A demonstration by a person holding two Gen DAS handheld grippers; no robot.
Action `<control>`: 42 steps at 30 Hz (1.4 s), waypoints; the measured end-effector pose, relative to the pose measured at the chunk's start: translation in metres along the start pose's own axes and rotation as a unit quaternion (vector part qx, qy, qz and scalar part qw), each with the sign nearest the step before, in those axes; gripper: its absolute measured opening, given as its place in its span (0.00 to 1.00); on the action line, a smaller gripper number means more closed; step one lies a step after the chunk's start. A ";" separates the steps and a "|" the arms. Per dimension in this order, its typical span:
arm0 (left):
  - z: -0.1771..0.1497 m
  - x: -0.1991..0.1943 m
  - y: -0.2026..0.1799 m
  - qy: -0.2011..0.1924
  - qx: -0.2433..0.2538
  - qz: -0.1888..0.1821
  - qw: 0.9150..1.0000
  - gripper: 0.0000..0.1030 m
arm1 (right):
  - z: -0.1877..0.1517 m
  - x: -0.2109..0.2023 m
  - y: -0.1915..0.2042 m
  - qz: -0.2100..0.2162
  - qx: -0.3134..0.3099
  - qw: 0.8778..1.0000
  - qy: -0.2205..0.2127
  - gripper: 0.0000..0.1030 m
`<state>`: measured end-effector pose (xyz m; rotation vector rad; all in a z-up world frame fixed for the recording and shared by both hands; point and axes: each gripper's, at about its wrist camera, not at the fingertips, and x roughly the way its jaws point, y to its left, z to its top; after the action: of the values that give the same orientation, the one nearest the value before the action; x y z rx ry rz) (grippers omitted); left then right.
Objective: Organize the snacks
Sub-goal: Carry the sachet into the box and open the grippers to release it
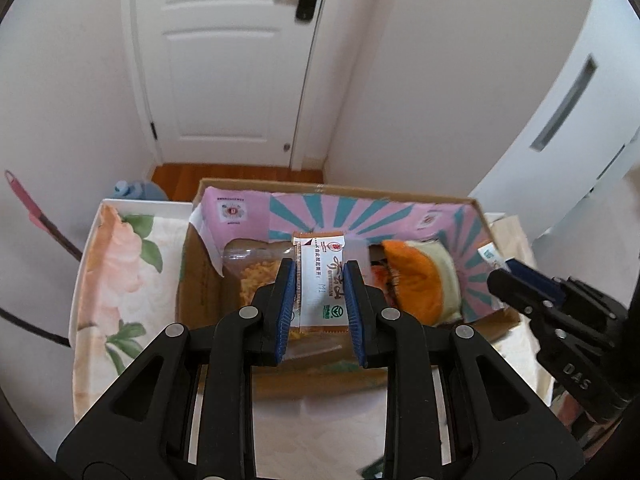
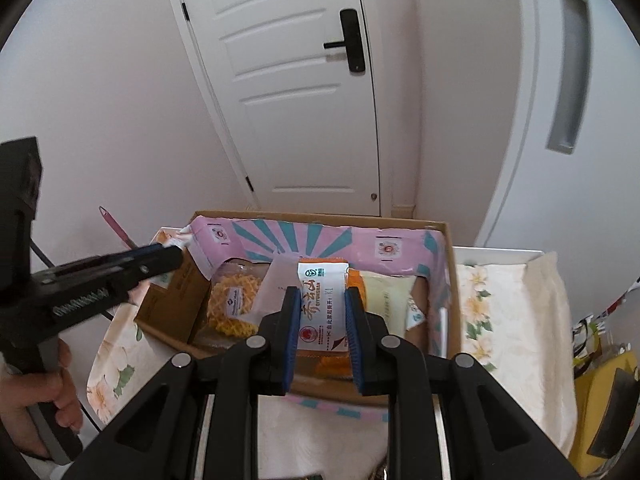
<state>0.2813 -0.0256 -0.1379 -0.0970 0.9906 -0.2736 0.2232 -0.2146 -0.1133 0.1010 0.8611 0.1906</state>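
Note:
My left gripper (image 1: 320, 276) is shut on a small white and orange snack packet (image 1: 322, 284) and holds it over the open cardboard box (image 1: 192, 280). My right gripper (image 2: 322, 304) is shut on a like white and orange packet (image 2: 320, 308) over the same box (image 2: 452, 300). Inside the box lie a clear bag of yellow waffle snacks (image 2: 232, 304), an orange and pale green packet (image 1: 420, 280) and more orange packs. The right gripper also shows at the right edge of the left wrist view (image 1: 516, 280); the left one crosses the right wrist view (image 2: 160, 260).
The box stands on a white table with a floral cloth (image 1: 116, 280). A white door (image 2: 296, 92) and walls are behind. A blue water bottle (image 1: 136, 190) and a pink-handled tool (image 1: 28, 204) are at the far left. Yellow items (image 2: 600, 400) lie at the right.

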 end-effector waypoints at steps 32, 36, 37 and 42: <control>-0.035 -0.014 0.020 0.020 0.013 0.062 0.998 1.00 | 0.048 0.062 0.034 0.116 -0.025 0.989 0.084 0.20; -0.038 -0.019 0.023 0.017 0.012 0.065 0.998 1.00 | 0.051 0.075 0.044 0.137 -0.039 0.984 0.105 0.26; -0.039 -0.020 0.023 0.016 0.012 0.065 0.998 1.00 | 0.050 0.074 0.044 0.131 -0.041 0.985 0.100 0.48; -0.039 -0.023 0.024 0.013 0.015 0.061 0.998 1.00 | 0.044 0.061 0.037 0.136 -0.024 0.987 0.083 0.77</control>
<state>0.2410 0.0049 -0.1456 -0.0056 1.0145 -0.1785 0.2907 -0.1662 -0.1235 0.1599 1.0070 0.4799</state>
